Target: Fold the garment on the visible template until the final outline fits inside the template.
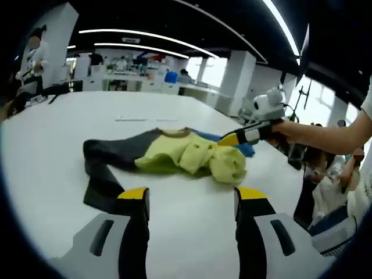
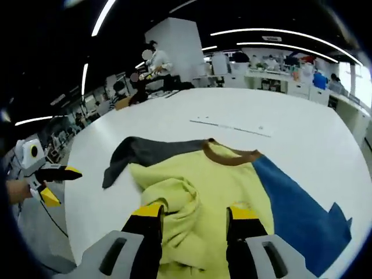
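Observation:
The garment [image 1: 186,152] lies crumpled on the white table [image 1: 70,128], with a yellow body, a grey sleeve [image 1: 107,154] and a blue sleeve [image 1: 247,150]. My left gripper [image 1: 192,197] is open just short of the garment, with bare table between its jaws. My right gripper [image 1: 231,139], held by a hand, reaches in from the right at the bunched yellow cloth. In the right gripper view its jaws [image 2: 195,212] stand open over the yellow fabric [image 2: 192,186], with the brown collar [image 2: 229,156] ahead. The blue sleeve [image 2: 296,209] lies right and the grey sleeve [image 2: 145,152] left.
Thin marks [image 1: 145,119] lie on the table beyond the garment. My left gripper [image 2: 61,185] shows open off the table's left edge. Desks and people stand at the back of the room [image 2: 157,64]. A person's arm [image 1: 325,135] and seated people are at the right.

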Motion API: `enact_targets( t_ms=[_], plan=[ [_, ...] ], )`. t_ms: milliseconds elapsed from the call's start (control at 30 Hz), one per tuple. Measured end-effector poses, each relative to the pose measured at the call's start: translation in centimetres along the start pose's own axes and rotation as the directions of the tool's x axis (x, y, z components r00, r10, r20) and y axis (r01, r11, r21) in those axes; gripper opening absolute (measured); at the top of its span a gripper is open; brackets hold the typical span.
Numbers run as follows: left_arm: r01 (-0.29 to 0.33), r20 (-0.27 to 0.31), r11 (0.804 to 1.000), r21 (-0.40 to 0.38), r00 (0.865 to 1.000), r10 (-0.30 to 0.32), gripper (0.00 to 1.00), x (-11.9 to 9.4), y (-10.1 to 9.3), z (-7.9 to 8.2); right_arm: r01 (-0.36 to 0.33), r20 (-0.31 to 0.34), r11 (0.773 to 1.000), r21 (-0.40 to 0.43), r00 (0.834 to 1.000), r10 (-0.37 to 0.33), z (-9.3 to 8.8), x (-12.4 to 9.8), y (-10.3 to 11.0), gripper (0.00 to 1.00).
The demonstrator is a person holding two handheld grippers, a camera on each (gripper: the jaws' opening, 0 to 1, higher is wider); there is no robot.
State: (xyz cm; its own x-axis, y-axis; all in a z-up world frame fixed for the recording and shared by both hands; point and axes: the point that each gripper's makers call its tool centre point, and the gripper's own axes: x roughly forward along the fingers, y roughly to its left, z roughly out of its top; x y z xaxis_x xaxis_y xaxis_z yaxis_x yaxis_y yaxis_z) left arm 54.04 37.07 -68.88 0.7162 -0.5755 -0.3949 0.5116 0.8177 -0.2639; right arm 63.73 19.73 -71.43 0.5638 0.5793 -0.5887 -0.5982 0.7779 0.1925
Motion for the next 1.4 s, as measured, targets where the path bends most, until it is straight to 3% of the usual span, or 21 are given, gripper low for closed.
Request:
enact_targets(
  t_ms=[200, 567, 967, 1167, 1400],
  plan=[
    [-0.01, 0.007, 1.0, -0.026, 1.0, 0.01, 0.52, 1.6, 0.1, 0.2, 0.003, 0.013, 1.0, 0.027, 1.0, -0.004, -0.9, -2.2, 0.4, 0.49],
    [-0.044, 0.003, 0.998, -0.045, 0.999, 0.044, 0.45, 4.5, 0.0, 0.8, 0.074, 0.01, 0.995, 0.074, 0.997, -0.075, -3.3, -4.7, -0.5, 0.5],
    [-0.062, -0.016, 0.991, -0.117, 0.998, 0.06, 0.39, 7.9, 0.2, 0.4, 0.104, -0.023, 0.989, 0.11, 0.995, -0.102, -6.3, -4.8, -1.7, 0.47],
    [-0.109, -0.045, 0.985, -0.133, 0.994, 0.104, 0.33, 9.6, 1.2, -0.3, 0.121, -0.034, 0.986, 0.114, 0.992, -0.118, -7.3, -4.7, -2.1, 0.43],
    [-0.108, -0.055, 0.967, -0.23, 0.994, 0.098, 0.3, 11.7, 1.1, -0.6, 0.142, -0.05, 0.986, 0.086, 0.989, -0.138, -8.5, -4.2, -2.2, 0.37]
  ],
)
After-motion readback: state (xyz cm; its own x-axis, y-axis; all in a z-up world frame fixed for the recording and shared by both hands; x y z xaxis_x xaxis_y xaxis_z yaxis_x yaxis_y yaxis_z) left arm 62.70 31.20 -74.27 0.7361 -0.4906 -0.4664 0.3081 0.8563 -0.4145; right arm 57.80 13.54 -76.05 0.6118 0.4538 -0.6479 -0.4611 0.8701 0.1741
